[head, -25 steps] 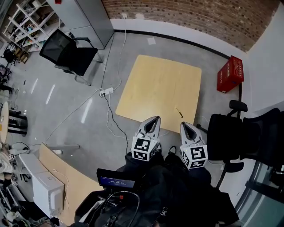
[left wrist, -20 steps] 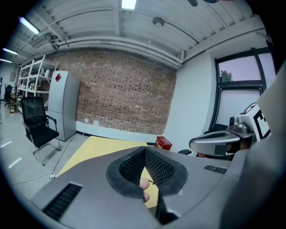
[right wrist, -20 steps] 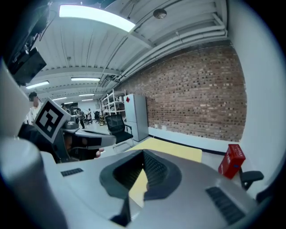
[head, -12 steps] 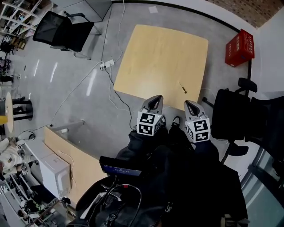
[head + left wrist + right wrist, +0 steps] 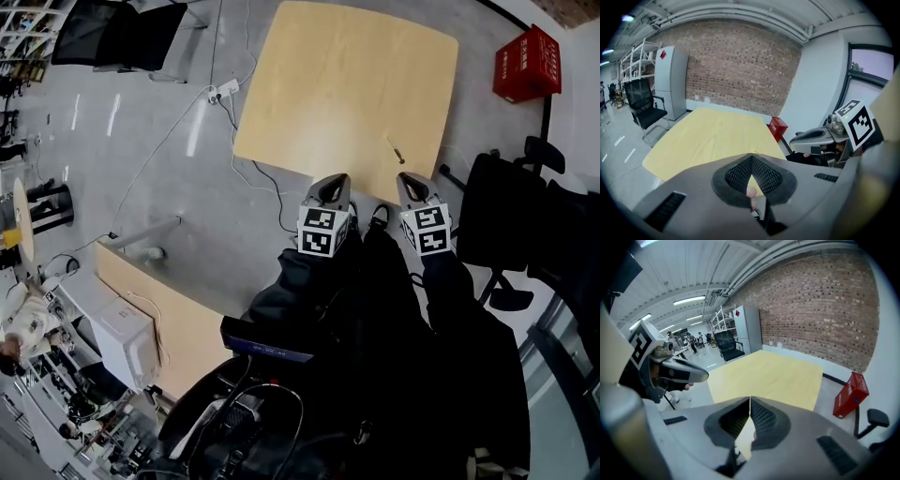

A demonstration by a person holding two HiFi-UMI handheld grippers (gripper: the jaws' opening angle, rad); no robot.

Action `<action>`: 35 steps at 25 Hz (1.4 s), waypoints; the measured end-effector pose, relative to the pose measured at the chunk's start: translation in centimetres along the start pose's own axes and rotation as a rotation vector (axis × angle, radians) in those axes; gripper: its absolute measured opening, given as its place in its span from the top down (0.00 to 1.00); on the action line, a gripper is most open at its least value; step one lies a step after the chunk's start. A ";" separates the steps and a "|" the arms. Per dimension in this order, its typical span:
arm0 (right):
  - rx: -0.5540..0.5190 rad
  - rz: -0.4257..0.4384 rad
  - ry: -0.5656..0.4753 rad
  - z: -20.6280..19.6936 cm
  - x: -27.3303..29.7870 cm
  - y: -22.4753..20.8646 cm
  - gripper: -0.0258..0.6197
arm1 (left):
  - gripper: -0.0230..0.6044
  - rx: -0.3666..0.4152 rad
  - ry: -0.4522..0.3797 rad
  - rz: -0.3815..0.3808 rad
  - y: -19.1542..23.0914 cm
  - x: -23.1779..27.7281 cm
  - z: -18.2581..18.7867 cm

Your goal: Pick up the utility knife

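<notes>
You are wearing dark, near-black clothing, with long black sleeves (image 5: 291, 281) that run right up to both tools. Your left gripper (image 5: 336, 180) and right gripper (image 5: 410, 178) have smooth grey shells tapering to a rounded nose. Each carries a white cube (image 5: 317, 232) printed with black square markers. From their own cameras, the gripping pads (image 5: 738, 176) are black with a fine ribbed grid, and dark slotted vents (image 5: 665, 211) are cut into the grey casing on either side. A dark flat box (image 5: 267, 339) and looped black cables (image 5: 246, 417) sit against your front
</notes>
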State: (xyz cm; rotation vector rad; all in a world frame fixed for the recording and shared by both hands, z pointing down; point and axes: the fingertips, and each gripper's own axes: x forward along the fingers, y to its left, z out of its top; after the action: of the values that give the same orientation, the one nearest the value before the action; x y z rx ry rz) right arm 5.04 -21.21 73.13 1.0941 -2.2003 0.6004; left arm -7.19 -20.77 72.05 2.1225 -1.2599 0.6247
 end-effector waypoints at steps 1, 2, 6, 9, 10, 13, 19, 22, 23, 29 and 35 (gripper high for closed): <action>-0.001 0.002 0.012 -0.3 0.6 -0.3 0.95 | 0.97 -0.007 0.013 0.002 0.2 0.4 -0.4; -0.002 0.003 0.025 -0.6 1.2 -0.6 0.95 | 0.97 -0.013 0.025 0.001 0.3 0.8 -0.7; -0.007 0.005 0.084 -1.9 3.7 -1.9 0.95 | 0.97 -0.031 0.050 -0.001 1.0 1.9 -1.5; -0.007 0.004 0.128 -2.9 5.3 -2.8 0.95 | 0.97 -0.033 0.065 -0.003 1.3 2.4 -2.1; -0.010 0.003 0.141 -3.2 5.9 -3.2 0.95 | 0.97 -0.033 0.069 -0.007 1.2 2.6 -2.2; -0.024 0.007 0.178 -4.0 7.7 -4.1 0.92 | 0.97 -0.036 0.089 -0.017 1.2 3.3 -2.9; -0.065 -0.001 0.254 -5.3 10.3 -5.1 0.85 | 0.97 -0.048 0.116 -0.032 0.9 3.7 -3.4; -0.078 -0.006 0.287 -5.9 11.4 -5.5 0.84 | 0.97 -0.048 0.114 -0.036 1.0 4.2 -3.5; -0.080 -0.009 0.295 -6.1 11.7 -5.6 0.84 | 0.97 -0.048 0.113 -0.035 1.1 4.3 -3.7; -0.073 -0.022 0.339 -7.2 12.7 -6.1 0.84 | 0.97 -0.046 0.128 -0.020 1.9 4.0 -4.2; -0.077 -0.031 0.329 -7.1 12.9 -6.1 0.85 | 0.97 -0.049 0.124 -0.013 2.6 4.1 -4.6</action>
State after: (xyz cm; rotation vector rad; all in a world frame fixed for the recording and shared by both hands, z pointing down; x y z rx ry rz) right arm 6.11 -27.30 87.83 0.9157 -1.9037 0.6286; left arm -8.12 -21.13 78.65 2.0179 -1.1812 0.7023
